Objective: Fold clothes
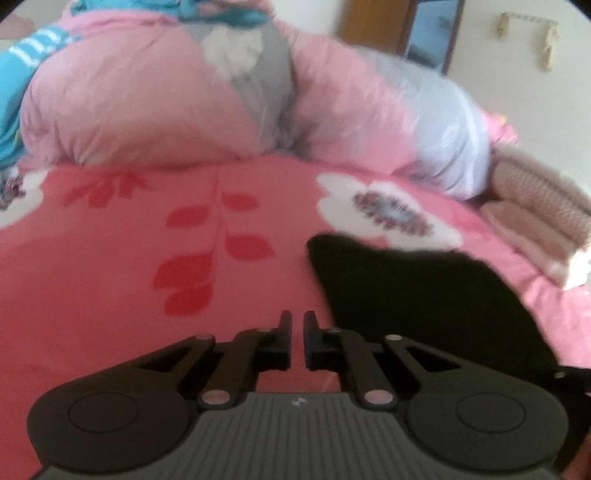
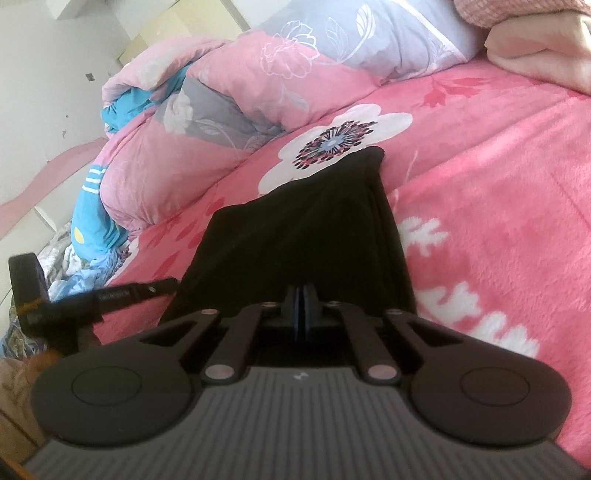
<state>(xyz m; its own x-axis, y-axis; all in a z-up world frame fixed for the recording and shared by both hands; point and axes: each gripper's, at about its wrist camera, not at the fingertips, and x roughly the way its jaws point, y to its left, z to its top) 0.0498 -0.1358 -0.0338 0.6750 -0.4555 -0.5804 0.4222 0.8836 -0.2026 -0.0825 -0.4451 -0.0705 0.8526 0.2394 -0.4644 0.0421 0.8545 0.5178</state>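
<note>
A black garment [image 1: 406, 295] lies on the pink flowered bedspread [image 1: 110, 277]. In the right wrist view it [image 2: 314, 221] runs away from my fingers and narrows to a far corner by a white flower. My right gripper [image 2: 303, 295] is shut at the garment's near end, its blue pads pressed together with the cloth spreading out from them. My left gripper [image 1: 297, 321] is shut with only a slit between the tips and nothing in it. It hovers over bare bedspread just left of the garment. From the right wrist view, the left gripper [image 2: 171, 284] points at the garment's left edge.
A bunched pink, grey and lilac duvet [image 1: 147, 103] is heaped along the far side of the bed. Blue clothing [image 2: 88, 221] lies beside it at the left. Folded pale pink blankets [image 1: 535, 229] sit at the right edge. A white wall and a door frame [image 1: 369, 22] stand behind.
</note>
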